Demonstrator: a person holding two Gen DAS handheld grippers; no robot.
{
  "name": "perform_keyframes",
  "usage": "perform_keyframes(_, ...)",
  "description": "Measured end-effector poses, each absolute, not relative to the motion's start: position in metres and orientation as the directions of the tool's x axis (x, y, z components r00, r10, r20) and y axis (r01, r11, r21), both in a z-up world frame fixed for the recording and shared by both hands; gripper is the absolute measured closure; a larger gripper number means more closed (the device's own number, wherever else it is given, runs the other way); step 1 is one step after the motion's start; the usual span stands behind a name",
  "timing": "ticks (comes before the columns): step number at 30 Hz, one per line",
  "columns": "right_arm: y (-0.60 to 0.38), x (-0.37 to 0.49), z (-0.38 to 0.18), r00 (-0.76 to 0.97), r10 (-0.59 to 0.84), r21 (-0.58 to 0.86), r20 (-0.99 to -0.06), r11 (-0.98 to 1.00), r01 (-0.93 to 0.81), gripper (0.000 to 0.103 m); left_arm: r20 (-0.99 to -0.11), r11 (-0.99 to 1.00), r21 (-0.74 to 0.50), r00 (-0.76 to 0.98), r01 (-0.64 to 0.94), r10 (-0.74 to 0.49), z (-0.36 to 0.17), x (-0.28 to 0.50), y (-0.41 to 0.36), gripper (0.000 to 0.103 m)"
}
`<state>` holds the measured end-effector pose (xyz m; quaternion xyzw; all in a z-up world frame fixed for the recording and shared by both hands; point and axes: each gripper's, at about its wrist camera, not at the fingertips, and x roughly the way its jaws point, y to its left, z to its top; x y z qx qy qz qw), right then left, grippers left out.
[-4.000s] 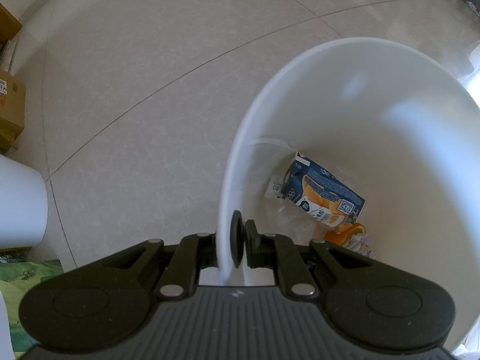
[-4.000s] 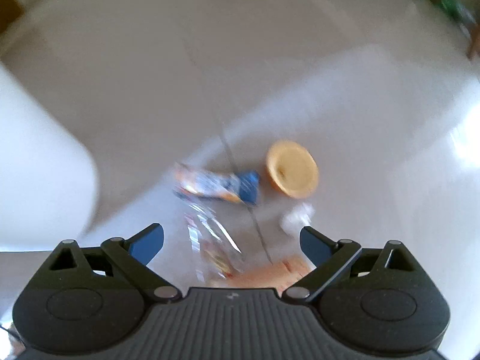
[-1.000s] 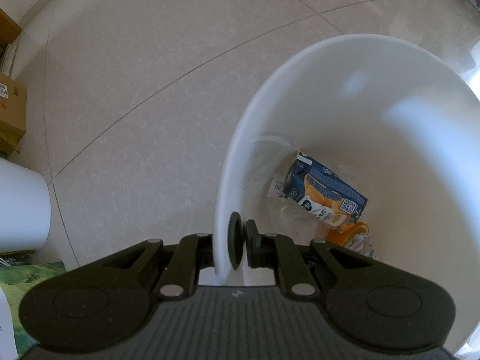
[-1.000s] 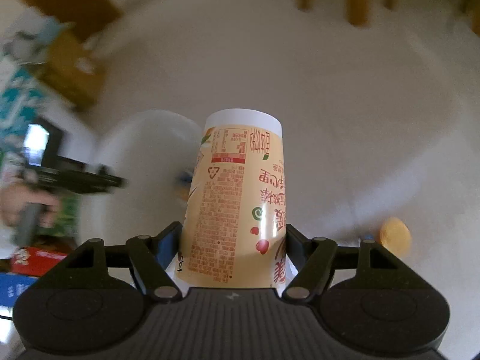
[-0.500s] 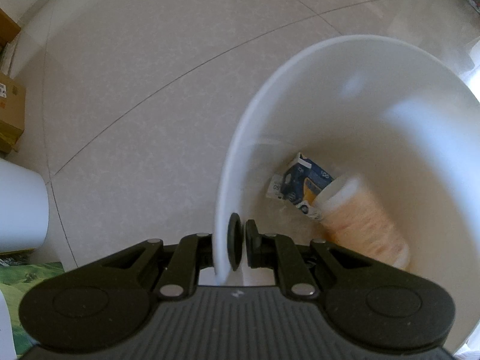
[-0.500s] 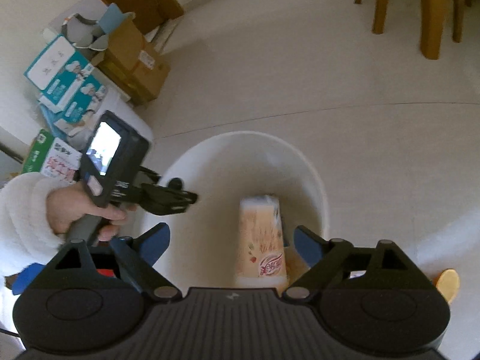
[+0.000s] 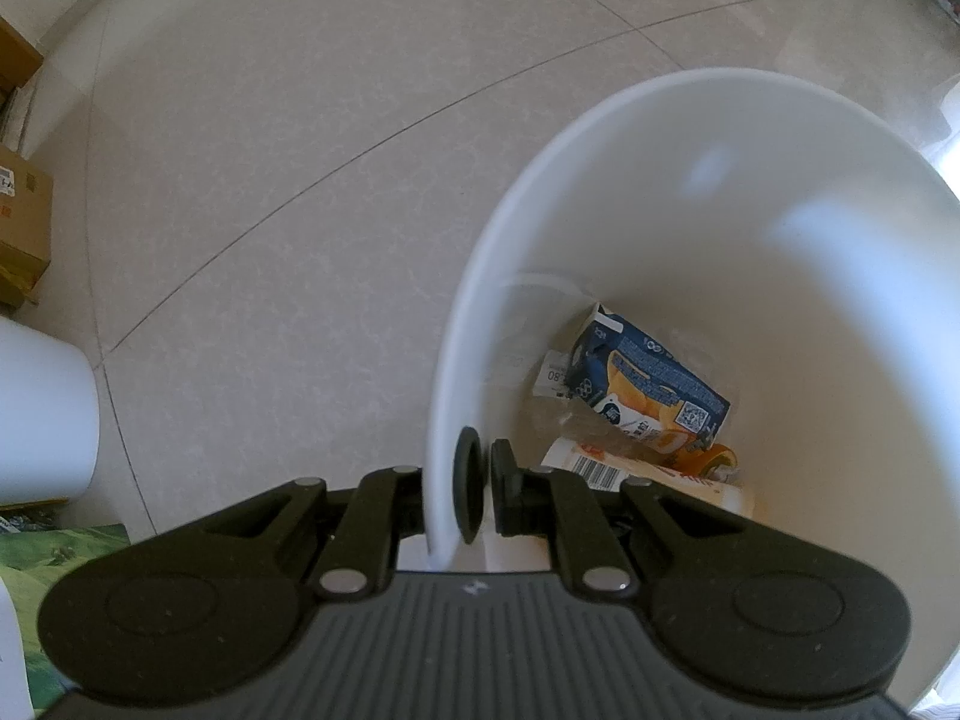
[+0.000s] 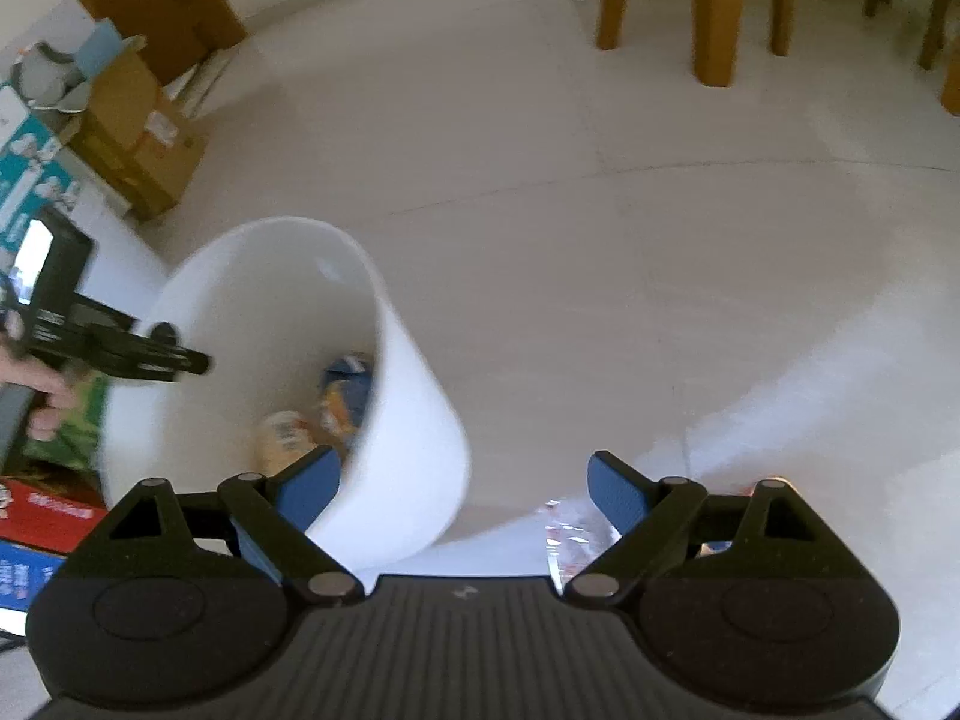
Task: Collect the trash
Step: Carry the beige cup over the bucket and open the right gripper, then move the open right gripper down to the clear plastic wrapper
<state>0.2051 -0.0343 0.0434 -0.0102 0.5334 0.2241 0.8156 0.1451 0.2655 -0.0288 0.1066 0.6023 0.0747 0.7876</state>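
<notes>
The left black plastic two-finger gripper (image 7: 480,495) has round black pads, silver pivot screws and a ribbed dark-grey body. The right black plastic gripper (image 8: 462,489) carries blue pads (image 8: 312,480), the same silver screws and ribbing.

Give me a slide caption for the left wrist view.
Left claw clamps the white bin rim; a blue carton and paper cup lie inside.

Smooth white plastic bin (image 7: 600,138); glossy printed carton (image 7: 648,378); polished stone floor (image 7: 300,150); wooden legs (image 8: 714,12).

Carton (image 7: 651,387) and cup (image 7: 648,471) inside bin (image 7: 780,138).
</notes>
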Motion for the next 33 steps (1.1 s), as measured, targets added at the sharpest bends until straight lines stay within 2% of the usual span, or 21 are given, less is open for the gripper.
perform_keyframes(6, -0.060, 0.197, -0.010, 0.347, 0.332, 0.203, -0.877, 0.911, -0.358, 0.010, -0.934, 0.966, 0.258, 0.261, 0.012, 0.246, -0.030, 0.146, 0.266, 0.093)
perform_keyframes(10, -0.070, 0.189, -0.058, 0.293, 0.330, 0.226, -0.897, 0.914, -0.338, 0.010, -0.933, 0.966, 0.259, 0.262, 0.012, 0.246, -0.030, 0.147, 0.266, 0.093)
perform_keyframes(18, -0.064, 0.182, -0.153, 0.226, 0.203, 0.111, -0.953, 0.925, -0.363, 0.010, -0.932, 0.963, 0.269, 0.257, 0.015, 0.256, -0.031, 0.147, 0.263, 0.093)
perform_keyframes(23, -0.056, 0.192, -0.191, 0.216, 0.164, 0.064, -0.963, 0.911, -0.408, 0.010, -0.931, 0.963, 0.269, 0.259, 0.008, 0.257, -0.032, 0.147, 0.263, 0.093)
perform_keyframes(33, -0.043, 0.197, -0.220, 0.113, 0.208, 0.139, -0.972, 0.889, -0.436, 0.010, -0.931, 0.963, 0.271, 0.260, 0.016, 0.257, -0.032, 0.147, 0.264, 0.093)
